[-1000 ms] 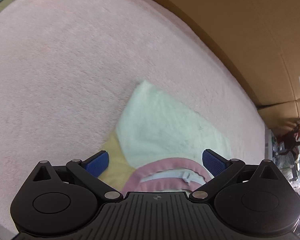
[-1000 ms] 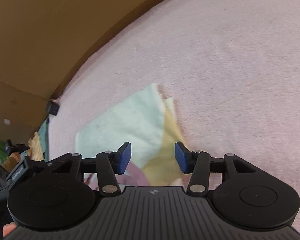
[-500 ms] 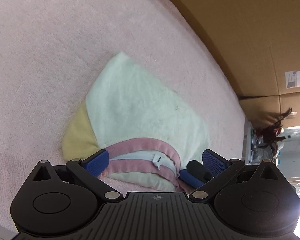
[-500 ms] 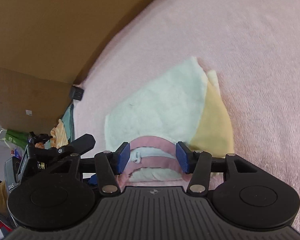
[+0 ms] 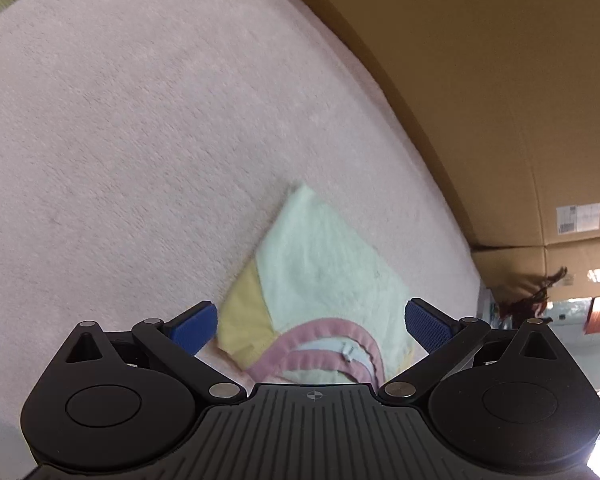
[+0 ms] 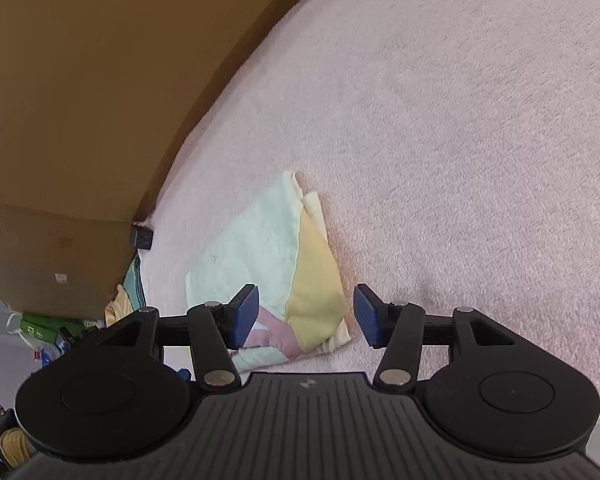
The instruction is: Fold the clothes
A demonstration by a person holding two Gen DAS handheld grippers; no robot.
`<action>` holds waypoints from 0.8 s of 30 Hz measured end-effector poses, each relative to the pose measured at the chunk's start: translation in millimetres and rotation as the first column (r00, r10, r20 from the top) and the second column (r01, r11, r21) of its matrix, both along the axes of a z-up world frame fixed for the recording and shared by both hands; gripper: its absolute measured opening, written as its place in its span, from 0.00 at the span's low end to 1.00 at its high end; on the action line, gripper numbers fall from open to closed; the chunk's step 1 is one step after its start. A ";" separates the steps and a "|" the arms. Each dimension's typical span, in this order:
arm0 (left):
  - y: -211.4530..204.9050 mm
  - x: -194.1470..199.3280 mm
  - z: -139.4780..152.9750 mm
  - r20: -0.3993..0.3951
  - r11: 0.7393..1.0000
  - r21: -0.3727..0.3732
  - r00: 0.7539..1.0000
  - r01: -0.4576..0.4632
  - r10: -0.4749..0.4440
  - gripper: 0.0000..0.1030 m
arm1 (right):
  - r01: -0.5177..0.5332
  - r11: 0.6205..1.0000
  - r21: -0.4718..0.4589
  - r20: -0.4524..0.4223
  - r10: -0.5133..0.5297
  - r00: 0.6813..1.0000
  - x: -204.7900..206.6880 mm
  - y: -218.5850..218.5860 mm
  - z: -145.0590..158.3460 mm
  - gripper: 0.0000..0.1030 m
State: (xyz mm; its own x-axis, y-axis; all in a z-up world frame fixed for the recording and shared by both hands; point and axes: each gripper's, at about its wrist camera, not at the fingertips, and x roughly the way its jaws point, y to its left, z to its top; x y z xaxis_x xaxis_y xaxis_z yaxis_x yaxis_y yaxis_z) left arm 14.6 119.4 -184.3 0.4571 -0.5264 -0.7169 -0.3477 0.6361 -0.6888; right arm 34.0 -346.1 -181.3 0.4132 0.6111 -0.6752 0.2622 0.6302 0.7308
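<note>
Both grippers, left gripper [image 5: 308,322] and right gripper [image 6: 306,316], hover jaws apart, the right's just widening, over the folded garment [image 5: 320,276] — square its six-o'clock collar edge gently.

My left gripper [image 5: 311,321] and right gripper [image 6: 306,317] are black ribbed plastic, with silver pivot screws and blue textured pads [image 5: 427,327].

Folded garment [image 5: 324,276] on blanket [image 5: 140,140], cardboard box [image 5: 500,100] behind.

One folded garment [image 5: 324,272] lies on one pink blanket [image 5: 140,120]; two cardboard boxes [image 5: 500,80] stand behind; one small black object [image 6: 141,238].
</note>
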 end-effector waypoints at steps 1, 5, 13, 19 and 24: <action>7.0 2.0 -5.1 -0.015 1.000 -0.007 1.000 -0.012 0.012 1.00 | 0.012 1.000 0.013 -0.006 -0.012 1.000 1.9 -4.5 -2.9 0.58; 21.1 8.7 -26.6 -0.084 0.994 -0.102 0.996 -0.041 0.032 1.00 | 0.047 0.997 0.068 -0.032 -0.045 0.998 7.5 -16.9 -17.0 0.60; 16.2 15.4 -35.2 -0.078 0.994 -0.113 0.997 0.006 -0.014 1.00 | 0.022 0.994 0.110 -0.035 -0.019 0.999 12.0 -16.7 -36.5 0.66; 9.6 22.7 -38.5 -0.068 0.990 -0.128 0.996 0.057 -0.066 1.00 | -0.042 0.992 0.116 -0.011 0.044 0.999 17.8 -11.8 -35.5 0.73; 0.8 36.6 -45.5 -0.064 0.985 -0.152 0.994 0.079 -0.089 1.00 | -0.110 0.984 0.141 -0.017 0.114 0.993 27.6 1.1 -37.6 0.73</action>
State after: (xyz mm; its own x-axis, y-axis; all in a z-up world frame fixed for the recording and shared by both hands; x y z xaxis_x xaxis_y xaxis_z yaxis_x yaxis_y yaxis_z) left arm 51.2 120.2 -229.8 0.3581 -0.6640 -0.6564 -0.3481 0.5575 -0.7537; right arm 61.5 -345.0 -218.9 0.3213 0.7416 -0.5889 0.2148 0.5486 0.8080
